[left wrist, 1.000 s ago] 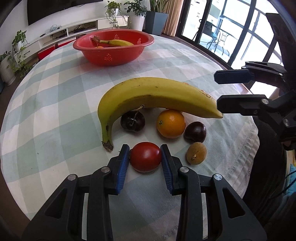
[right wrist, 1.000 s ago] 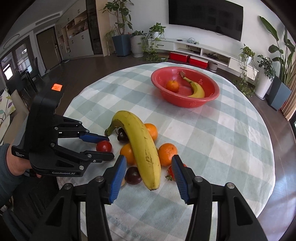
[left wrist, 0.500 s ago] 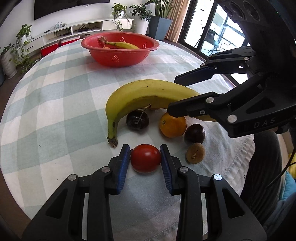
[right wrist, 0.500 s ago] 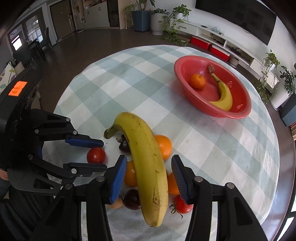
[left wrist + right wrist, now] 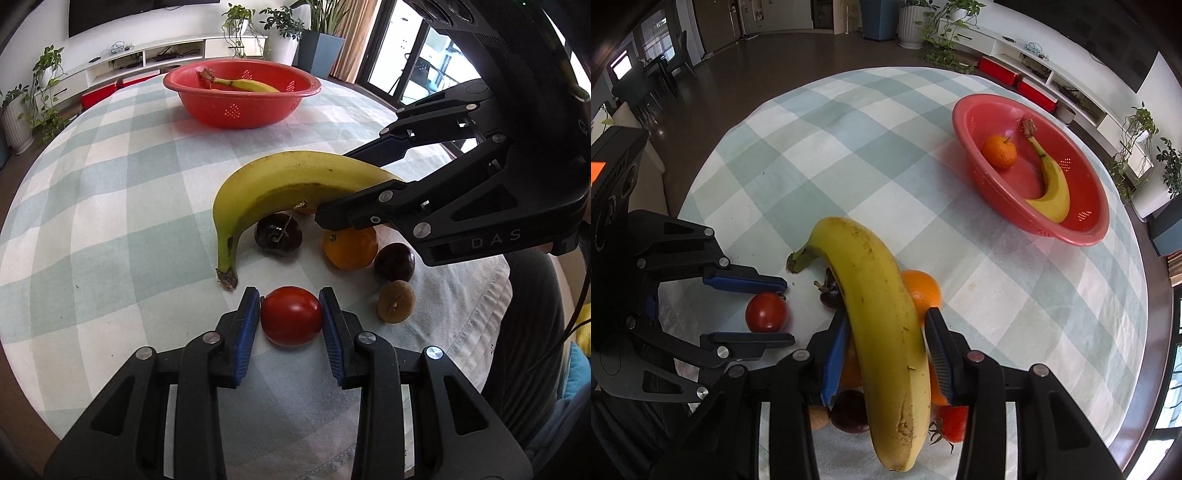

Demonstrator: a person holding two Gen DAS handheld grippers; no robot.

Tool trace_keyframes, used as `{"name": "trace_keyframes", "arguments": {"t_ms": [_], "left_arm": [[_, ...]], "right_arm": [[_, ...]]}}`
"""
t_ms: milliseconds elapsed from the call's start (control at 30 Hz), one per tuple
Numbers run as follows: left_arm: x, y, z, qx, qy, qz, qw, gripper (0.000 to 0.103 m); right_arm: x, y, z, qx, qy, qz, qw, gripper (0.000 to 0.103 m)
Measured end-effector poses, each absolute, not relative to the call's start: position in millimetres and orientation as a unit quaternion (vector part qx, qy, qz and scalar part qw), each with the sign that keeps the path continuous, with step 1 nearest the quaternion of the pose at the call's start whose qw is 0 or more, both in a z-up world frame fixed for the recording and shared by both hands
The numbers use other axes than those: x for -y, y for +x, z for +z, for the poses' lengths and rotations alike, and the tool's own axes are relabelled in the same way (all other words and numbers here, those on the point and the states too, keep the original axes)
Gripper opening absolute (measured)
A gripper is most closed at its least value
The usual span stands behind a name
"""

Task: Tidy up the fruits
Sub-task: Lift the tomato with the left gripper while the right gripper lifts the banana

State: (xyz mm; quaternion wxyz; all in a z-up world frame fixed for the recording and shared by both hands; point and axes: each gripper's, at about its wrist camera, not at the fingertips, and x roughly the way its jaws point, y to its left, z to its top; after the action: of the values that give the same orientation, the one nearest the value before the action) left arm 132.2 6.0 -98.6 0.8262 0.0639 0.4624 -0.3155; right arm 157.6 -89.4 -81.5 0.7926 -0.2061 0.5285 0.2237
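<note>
My left gripper (image 5: 291, 316) is shut on a red tomato (image 5: 291, 315) that rests on the checked tablecloth; it also shows in the right wrist view (image 5: 766, 312). My right gripper (image 5: 886, 354) has its blue pads on both sides of a large yellow banana (image 5: 882, 328), which lies over the fruit pile; the banana also shows in the left wrist view (image 5: 295, 181). A red bowl (image 5: 1082, 236) at the far side holds a banana (image 5: 1052, 184) and an orange (image 5: 999, 151).
Under and beside the banana lie an orange (image 5: 349, 247), two dark plums (image 5: 277, 236) (image 5: 394, 262), a brown fruit (image 5: 396, 306) and another tomato (image 5: 955, 424). The round table's edge (image 5: 1156, 332) is near on the right. Shelves and plants stand behind.
My right gripper has come down over the banana and its jaws have narrowed around it. My left gripper stays shut on the tomato.
</note>
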Motion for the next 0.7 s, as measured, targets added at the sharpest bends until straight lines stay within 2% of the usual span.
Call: {"name": "trace_keyframes", "arguments": {"t_ms": [233,700], "left_arm": [[-6.5,132.7,-99.5,-0.461,0.062,-0.314,0.828,0.03],[-8.0,134.0,-97.9,-0.459,0.059,-0.308,0.831,0.029]], "right_arm": [[92.6,156.8,-79.0,-0.522,-0.182,0.222,0.803,0.036],[117.6,150.1,-68.1,-0.505,-0.103,0.22,0.828,0.036]]}}
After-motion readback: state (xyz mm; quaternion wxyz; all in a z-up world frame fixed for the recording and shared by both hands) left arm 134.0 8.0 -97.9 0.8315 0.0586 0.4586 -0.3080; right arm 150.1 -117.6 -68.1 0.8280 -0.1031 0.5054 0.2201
